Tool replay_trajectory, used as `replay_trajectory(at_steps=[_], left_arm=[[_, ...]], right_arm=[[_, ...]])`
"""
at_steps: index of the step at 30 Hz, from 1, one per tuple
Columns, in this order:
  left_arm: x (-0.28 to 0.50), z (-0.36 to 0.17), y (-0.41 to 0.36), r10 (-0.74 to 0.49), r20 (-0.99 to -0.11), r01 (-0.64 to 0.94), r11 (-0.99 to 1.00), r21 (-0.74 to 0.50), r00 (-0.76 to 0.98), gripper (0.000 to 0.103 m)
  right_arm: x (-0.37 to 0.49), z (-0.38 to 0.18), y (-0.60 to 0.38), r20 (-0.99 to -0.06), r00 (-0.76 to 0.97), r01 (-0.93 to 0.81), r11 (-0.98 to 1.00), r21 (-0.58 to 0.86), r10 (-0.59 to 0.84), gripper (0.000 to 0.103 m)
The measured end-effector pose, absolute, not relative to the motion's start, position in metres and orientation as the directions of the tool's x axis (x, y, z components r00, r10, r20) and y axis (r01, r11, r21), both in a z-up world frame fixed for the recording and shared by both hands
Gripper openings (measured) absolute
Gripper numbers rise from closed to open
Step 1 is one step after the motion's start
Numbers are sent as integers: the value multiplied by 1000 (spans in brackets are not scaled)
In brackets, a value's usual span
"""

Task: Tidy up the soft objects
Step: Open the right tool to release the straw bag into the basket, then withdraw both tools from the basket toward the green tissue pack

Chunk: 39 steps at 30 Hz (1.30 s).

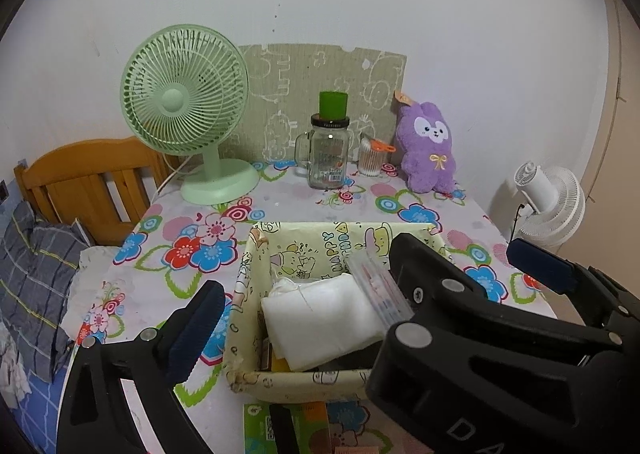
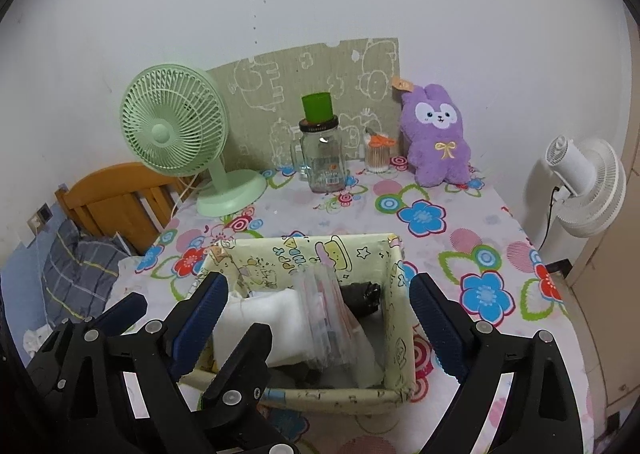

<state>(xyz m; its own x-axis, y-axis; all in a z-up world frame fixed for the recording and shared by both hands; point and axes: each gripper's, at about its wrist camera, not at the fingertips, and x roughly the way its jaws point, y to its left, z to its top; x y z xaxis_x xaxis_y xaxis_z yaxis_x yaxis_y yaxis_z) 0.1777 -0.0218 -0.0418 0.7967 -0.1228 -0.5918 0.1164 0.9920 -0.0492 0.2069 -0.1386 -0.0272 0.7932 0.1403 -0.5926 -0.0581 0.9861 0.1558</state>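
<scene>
- Nearest the lens: left gripper [image 1: 356, 294], jaws spread wide, nothing between the pads. Its left finger sits over the flowered tablecloth [image 1: 280, 198], just left of the box.
- Right gripper [image 2: 320, 318], jaws likewise spread, nothing pinched. Its fingers straddle the box from above, one over each side wall, not touching.
- Both grippers hang side by side over the near end of the box; in the right wrist view the left gripper's arms crowd the lower left.
- Left: wooden bed frame [image 1: 80, 178] and grey plaid bedding [image 1: 36, 278], off the table edge.
- Left rear of table: green fan [image 1: 184, 102].
- Centre front: yellow cartoon-print box [image 2: 394, 318], open top. Inside, left to right: folded white cloth [image 2: 264, 318], clear zip bag [image 2: 328, 314] leaning upright, black bundle [image 2: 362, 296] at the far right corner.
- Centre rear: glass jar [image 1: 326, 154] with a green cup upside down on its lid; beside it a cotton-swab pot [image 1: 370, 160].
- Right rear: purple plush rabbit [image 2: 438, 138], upright against the wall panel, long axis vertical, well apart from both grippers.
- Far right, off the table: white fan [image 2: 584, 186].
- Judgement: the rabbit looks like the one soft thing not yet in the box. It lies ahead and to the right of both grippers, past the box; the right hand is nearer. A reach would pass clear of the jar, which stands to its left.
</scene>
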Motion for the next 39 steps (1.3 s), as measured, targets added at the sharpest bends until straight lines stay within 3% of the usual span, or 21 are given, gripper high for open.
replay_trajectory(at_steps=[39], left_arm=[[79, -23, -8, -143, -488, 154, 988, -18, 861, 100]], right_arm=[[97, -2, -123, -523, 850, -18, 995, 101, 69, 94]])
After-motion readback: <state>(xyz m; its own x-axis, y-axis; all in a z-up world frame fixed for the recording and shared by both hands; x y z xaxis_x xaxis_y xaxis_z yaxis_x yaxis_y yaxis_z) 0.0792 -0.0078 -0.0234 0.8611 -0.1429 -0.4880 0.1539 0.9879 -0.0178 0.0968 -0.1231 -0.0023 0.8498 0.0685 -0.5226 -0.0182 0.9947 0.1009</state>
